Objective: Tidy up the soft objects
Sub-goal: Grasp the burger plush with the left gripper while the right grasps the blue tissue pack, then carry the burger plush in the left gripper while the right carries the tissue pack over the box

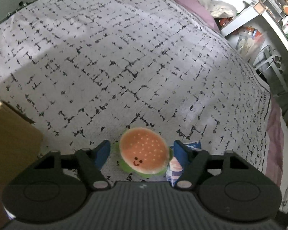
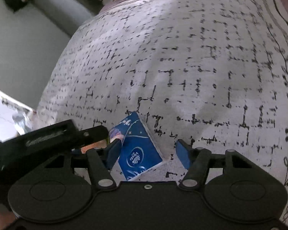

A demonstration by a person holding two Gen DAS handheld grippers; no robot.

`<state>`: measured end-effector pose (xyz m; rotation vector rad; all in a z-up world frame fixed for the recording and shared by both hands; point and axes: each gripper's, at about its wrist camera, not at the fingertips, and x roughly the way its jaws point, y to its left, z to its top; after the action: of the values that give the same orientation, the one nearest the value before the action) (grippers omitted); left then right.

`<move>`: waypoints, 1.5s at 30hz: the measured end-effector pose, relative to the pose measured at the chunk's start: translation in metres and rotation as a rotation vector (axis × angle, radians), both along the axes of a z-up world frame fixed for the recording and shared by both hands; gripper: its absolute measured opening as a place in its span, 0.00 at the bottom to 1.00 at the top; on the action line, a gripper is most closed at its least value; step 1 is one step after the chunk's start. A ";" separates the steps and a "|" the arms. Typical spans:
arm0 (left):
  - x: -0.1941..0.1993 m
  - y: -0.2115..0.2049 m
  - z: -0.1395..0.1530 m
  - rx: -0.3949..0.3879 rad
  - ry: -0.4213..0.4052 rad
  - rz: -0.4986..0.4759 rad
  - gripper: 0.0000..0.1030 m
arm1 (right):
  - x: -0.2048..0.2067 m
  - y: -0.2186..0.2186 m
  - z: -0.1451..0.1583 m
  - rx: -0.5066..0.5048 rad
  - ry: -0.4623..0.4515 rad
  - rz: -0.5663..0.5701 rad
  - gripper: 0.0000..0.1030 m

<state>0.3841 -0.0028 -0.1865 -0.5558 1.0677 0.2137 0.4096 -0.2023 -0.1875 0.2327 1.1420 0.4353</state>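
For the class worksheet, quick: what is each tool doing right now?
Left tool: open, pads either side of the burger plush, not pressing.
Right tool: open around the tissue pack, no grip.

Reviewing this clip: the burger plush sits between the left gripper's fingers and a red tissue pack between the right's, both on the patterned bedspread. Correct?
Not quite: the tissue pack is blue, not red, as the right wrist view shows. The burger plush does sit between the left gripper fingers, on the patterned bedspread.

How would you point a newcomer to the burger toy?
On the patterned bedspread, look at the near edge between the left gripper's blue fingers. The burger toy lies there beside a blue tissue pack: round, orange bun, green frill, smiling face.
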 end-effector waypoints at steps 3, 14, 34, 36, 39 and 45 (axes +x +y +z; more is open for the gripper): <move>0.001 -0.002 -0.005 -0.001 0.000 -0.001 0.57 | -0.006 0.010 0.001 -0.062 -0.042 0.058 0.62; -0.014 -0.001 0.006 -0.022 -0.033 -0.003 0.50 | -0.031 0.036 0.005 -0.224 -0.143 0.204 0.50; -0.081 0.002 0.075 -0.048 -0.160 -0.005 0.50 | -0.079 0.021 0.062 -0.153 -0.248 0.107 0.48; -0.089 0.003 0.084 -0.046 -0.176 -0.009 0.50 | -0.084 0.021 0.071 -0.145 -0.262 0.105 0.48; -0.100 0.007 0.095 -0.042 -0.198 -0.011 0.50 | -0.094 0.023 0.084 -0.139 -0.284 0.105 0.48; -0.125 0.022 0.115 -0.030 -0.236 0.002 0.50 | -0.109 0.028 0.104 -0.134 -0.315 0.108 0.48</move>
<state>0.2586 0.0191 -0.0718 -0.5931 0.8428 0.1300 0.3009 -0.1746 -0.0836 -0.0162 0.8719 0.4705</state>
